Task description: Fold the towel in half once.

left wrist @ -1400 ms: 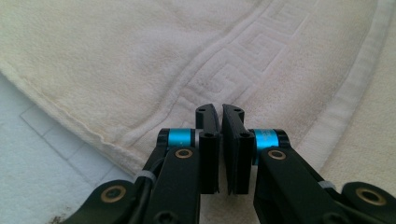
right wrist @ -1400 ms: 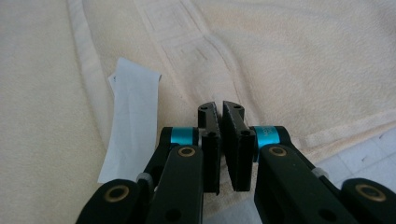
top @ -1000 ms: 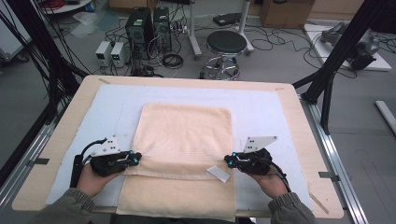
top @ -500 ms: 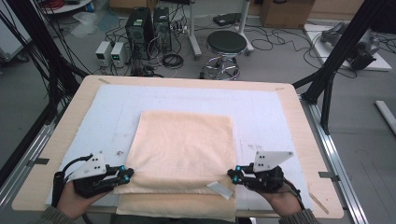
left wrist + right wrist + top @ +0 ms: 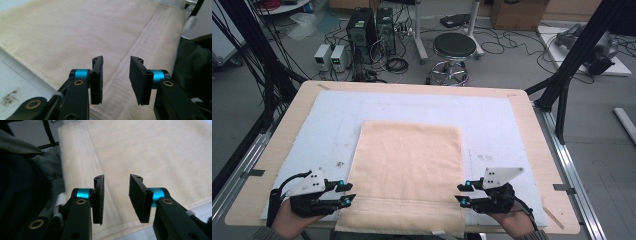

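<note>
Cream terry cloth lies under both my tongs: the towel sits in the lower middle of the high view, spread flat on the pale blue mat that covers the wooden bench, its near hem hanging over the bottom edge of the bench. My left tongs are at the lower left of that view, tips at the towel's left edge near the hem band; my right tongs mirror them at the lower right, tips at the towel's right edge. Both have just been opening, and now they stand released, with a clear gap between the black pads and no cloth pinched in either pair. Seen from the left gripper view, my left tongs hover above the woven border band of the towel; seen from the right gripper view, my right tongs hang likewise over the towel. Farther off, at the top of the high view, a black stool and two computer towers stand on the grey floor among loose cables.
</note>
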`<move>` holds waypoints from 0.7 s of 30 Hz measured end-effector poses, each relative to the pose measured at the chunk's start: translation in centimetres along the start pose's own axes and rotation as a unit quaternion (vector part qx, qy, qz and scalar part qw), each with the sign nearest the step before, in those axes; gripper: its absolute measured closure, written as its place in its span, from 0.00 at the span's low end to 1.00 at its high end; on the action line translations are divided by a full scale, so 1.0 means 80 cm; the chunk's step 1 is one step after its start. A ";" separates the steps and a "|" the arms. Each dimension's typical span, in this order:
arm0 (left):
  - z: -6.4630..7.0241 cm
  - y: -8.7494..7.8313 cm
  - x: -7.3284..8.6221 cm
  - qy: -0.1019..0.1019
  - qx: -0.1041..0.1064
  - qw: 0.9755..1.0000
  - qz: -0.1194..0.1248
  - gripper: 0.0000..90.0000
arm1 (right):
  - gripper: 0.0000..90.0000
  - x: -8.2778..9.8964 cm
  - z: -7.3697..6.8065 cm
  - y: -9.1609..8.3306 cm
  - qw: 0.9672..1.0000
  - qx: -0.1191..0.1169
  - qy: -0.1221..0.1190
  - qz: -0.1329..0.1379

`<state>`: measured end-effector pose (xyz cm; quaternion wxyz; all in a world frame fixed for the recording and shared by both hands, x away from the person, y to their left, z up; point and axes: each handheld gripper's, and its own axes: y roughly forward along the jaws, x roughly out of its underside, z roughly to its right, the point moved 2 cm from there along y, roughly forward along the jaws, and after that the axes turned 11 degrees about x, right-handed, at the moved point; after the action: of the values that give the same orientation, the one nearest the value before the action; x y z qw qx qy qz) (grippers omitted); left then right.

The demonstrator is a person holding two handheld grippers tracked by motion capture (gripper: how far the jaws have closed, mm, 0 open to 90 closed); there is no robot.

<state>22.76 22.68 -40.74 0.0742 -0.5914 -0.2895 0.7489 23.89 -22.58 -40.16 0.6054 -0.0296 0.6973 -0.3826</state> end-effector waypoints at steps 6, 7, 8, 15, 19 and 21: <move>-0.027 0.015 -0.009 -0.010 -0.021 1.000 0.011 0.61 | 0.58 -0.009 0.030 0.020 1.000 0.026 0.014 0.000; -0.031 0.017 -0.011 -0.012 -0.025 1.000 0.014 0.61 | 0.58 -0.010 0.035 0.023 0.999 0.029 0.019 -0.001; -0.036 0.019 -0.012 -0.014 -0.029 0.999 0.015 0.59 | 0.56 -0.011 0.040 0.026 0.999 0.033 0.021 -0.001; -0.067 0.031 -0.021 -0.027 -0.050 0.998 0.022 0.55 | 0.45 -0.014 0.074 0.046 0.997 0.064 0.044 -0.008; -0.082 0.035 -0.025 -0.038 -0.062 0.997 0.032 0.53 | 0.41 -0.015 0.088 0.053 0.996 0.079 0.048 -0.014; -0.088 0.036 -0.026 -0.041 -0.068 0.996 0.037 0.53 | 0.38 -0.016 0.094 0.057 0.995 0.084 0.054 -0.016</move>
<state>30.59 21.82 -41.47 -0.0061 -0.5746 -0.3201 0.7532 32.69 -22.50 -41.51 0.5609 0.0313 0.6938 -0.4505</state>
